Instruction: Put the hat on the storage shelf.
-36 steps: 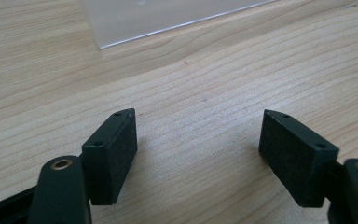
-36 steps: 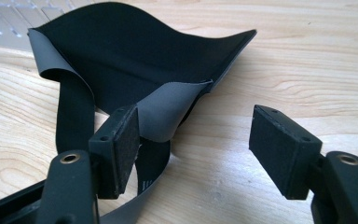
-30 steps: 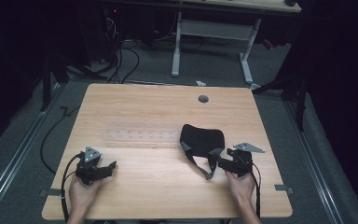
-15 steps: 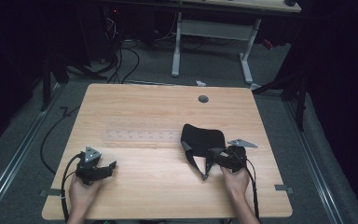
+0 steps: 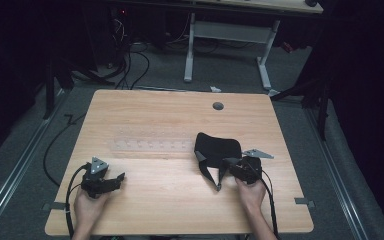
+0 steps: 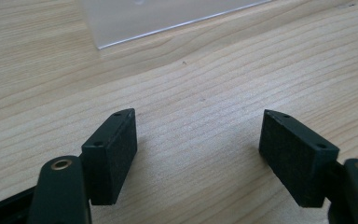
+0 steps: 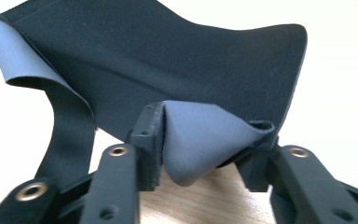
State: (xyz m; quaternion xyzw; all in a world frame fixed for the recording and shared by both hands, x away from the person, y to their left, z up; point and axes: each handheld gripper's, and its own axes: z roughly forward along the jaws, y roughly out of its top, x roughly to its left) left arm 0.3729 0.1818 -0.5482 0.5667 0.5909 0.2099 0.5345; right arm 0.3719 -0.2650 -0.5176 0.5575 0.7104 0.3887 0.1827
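Work looks barely begun: the black cloth [image 5: 217, 148] lies right of centre on the counter [image 5: 150, 115], and the right tongs [image 5: 228, 170] have just been closing on its near edge, with a fold of it bunched between the jaws. In the right gripper view the pads [image 7: 150, 135] press that fold from both sides, so I judge the grip made, though only a corner is caught. Lifting, spreading or folding the cloth [image 7: 168, 60] is all yet to do, as far as one can judge. The left tongs [image 5: 111, 178] rest at the counter's near left, well apart from the cloth, jaws wide with nothing between them; the left gripper view shows bare wood between the pads [image 6: 116, 149]. As for materials, the cloth is thin and limp, matte black outside with a smooth grey lining, its edge stitched and curved, a strap-like strip [image 7: 70, 135] trailing toward the near edge. It drapes and curls readily. Pale wood grain covers the counter, and a clear, flat plastic sheet [image 5: 152, 146] lies at mid-counter, just left of the cloth.
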